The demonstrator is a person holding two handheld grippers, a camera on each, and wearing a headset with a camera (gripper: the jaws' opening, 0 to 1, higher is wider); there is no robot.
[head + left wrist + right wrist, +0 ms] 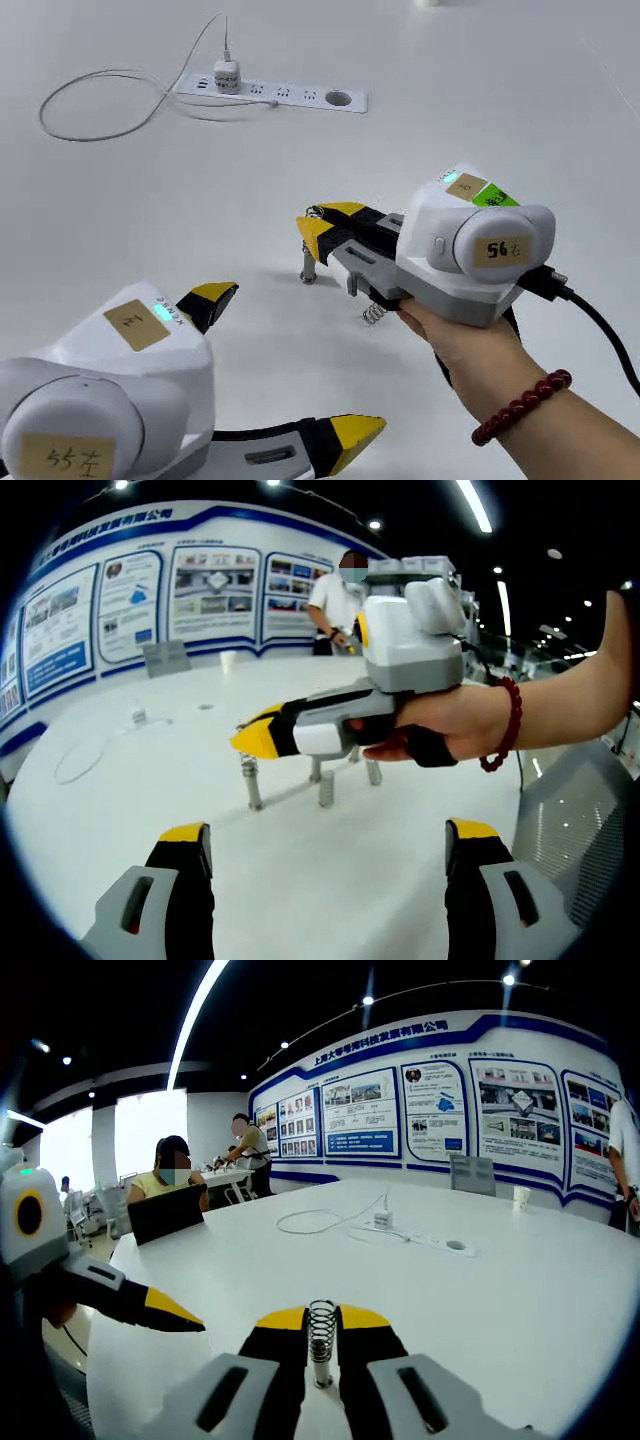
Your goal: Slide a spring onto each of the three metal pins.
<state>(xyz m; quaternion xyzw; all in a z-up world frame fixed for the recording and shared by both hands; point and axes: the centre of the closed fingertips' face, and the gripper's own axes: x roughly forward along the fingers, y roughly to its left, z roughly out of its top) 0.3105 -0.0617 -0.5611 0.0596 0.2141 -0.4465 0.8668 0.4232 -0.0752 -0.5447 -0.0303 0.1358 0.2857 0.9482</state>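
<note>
Between the right claw's [322, 1318] pinching jaws stands a silvery coiled spring [321, 1332] on its pin [320, 1375]; left claw [330, 830] gapes empty.

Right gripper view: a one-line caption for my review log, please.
Right gripper shut on a spring over a metal pin, white workbench beyond.

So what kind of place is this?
Probably a showroom or workshop hall, not a home. Blue-and-white printed display boards line the wall, and a big white worktable carries a long white plastic power strip with a cable plugged in.
</note>
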